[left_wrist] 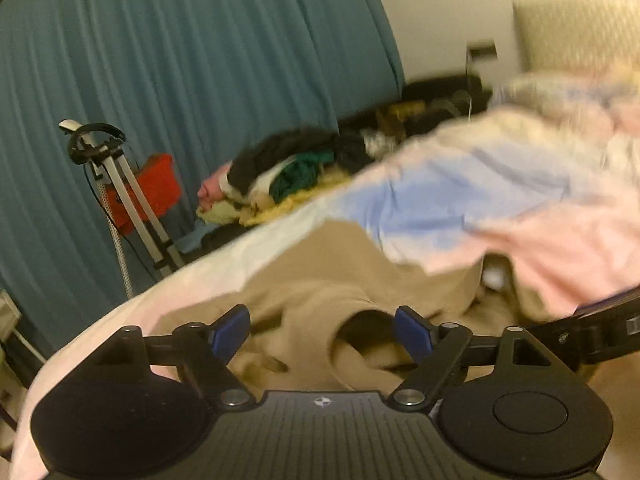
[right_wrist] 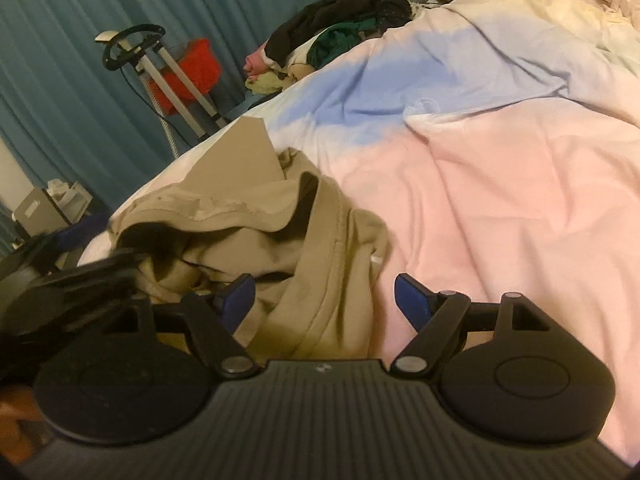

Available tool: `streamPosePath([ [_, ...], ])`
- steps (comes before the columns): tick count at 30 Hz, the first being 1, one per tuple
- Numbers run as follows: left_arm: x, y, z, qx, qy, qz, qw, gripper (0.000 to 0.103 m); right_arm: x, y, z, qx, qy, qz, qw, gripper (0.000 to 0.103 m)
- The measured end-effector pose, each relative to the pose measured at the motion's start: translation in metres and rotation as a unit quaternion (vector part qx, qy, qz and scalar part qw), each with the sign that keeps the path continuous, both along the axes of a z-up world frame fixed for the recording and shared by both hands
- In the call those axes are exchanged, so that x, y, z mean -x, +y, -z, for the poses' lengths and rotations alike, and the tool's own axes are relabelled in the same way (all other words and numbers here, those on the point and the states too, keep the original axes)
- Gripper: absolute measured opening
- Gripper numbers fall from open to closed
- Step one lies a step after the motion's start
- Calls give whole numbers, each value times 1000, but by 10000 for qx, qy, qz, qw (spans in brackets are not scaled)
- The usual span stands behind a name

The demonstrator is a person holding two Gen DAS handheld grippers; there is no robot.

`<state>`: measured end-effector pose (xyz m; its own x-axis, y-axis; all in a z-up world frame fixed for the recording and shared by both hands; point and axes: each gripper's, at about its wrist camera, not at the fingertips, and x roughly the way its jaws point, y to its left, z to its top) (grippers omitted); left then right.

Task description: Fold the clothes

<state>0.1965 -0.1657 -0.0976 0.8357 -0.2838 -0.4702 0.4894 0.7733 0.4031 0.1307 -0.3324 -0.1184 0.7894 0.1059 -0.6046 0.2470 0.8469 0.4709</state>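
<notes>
A crumpled tan garment (left_wrist: 320,280) (right_wrist: 256,232) lies on the near left part of a bed covered by a pink, blue and white duvet (right_wrist: 500,184). My left gripper (left_wrist: 320,320) hovers just over the garment's folds with its jaws wide apart, and the blue pads (left_wrist: 230,334) press on nothing. My right gripper (right_wrist: 324,292) stands open over the garment's right edge. A fold of tan cloth lies between its fingers, untouched by the pads (right_wrist: 410,300). Each view shows the other gripper as a dark blurred shape, the right one (left_wrist: 600,328) and the left one (right_wrist: 80,280).
A pile of mixed clothes (left_wrist: 280,176) (right_wrist: 332,40) sits at the bed's far edge. Beside the bed stand a metal garment-steamer pole (left_wrist: 132,196) (right_wrist: 172,76) and a red item (left_wrist: 158,188). A teal curtain (left_wrist: 180,60) hangs behind. Bunched bedding (left_wrist: 560,120) rises at right.
</notes>
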Motion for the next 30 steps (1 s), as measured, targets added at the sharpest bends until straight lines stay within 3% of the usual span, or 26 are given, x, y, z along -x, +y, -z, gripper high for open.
streamPosePath([
  [1, -7, -3, 9, -293, -71, -135, 9995, 83, -1, 1, 1, 22, 4, -1, 10000, 79],
  [4, -13, -1, 24, -692, -702, -741, 9924, 82, -2, 5, 4, 141, 47, 57, 9999, 78],
  [5, -13, 5, 23, -631, -853, -884, 9904, 83, -2, 5, 6, 185, 100, 107, 9997, 78],
  [9, -9, 26, 0, 221, -906, -1384, 9860, 83, 1, 5, 15, 145, 329, 247, 9990, 78],
  [14, 27, 49, -39, 1121, -1254, -1525, 9739, 83, 13, 1, 7, 194, 264, 468, 9984, 78],
  [18, 61, 72, -62, 1569, -1204, -1705, 9653, 83, 25, -10, 0, 174, 195, 831, 9962, 78],
  [23, 106, 99, -76, 1755, -1190, -1817, 9602, 83, 31, -13, -2, 335, 172, 985, 9944, 78],
  [26, 127, 114, -75, 1838, -906, -1996, 9582, 83, 38, -6, -11, 839, -103, 1142, 9899, 78],
  [30, 137, 128, -58, 1759, -538, -2168, 9587, 83, 47, 4, -27, 1629, -639, 1357, 9752, 78],
])
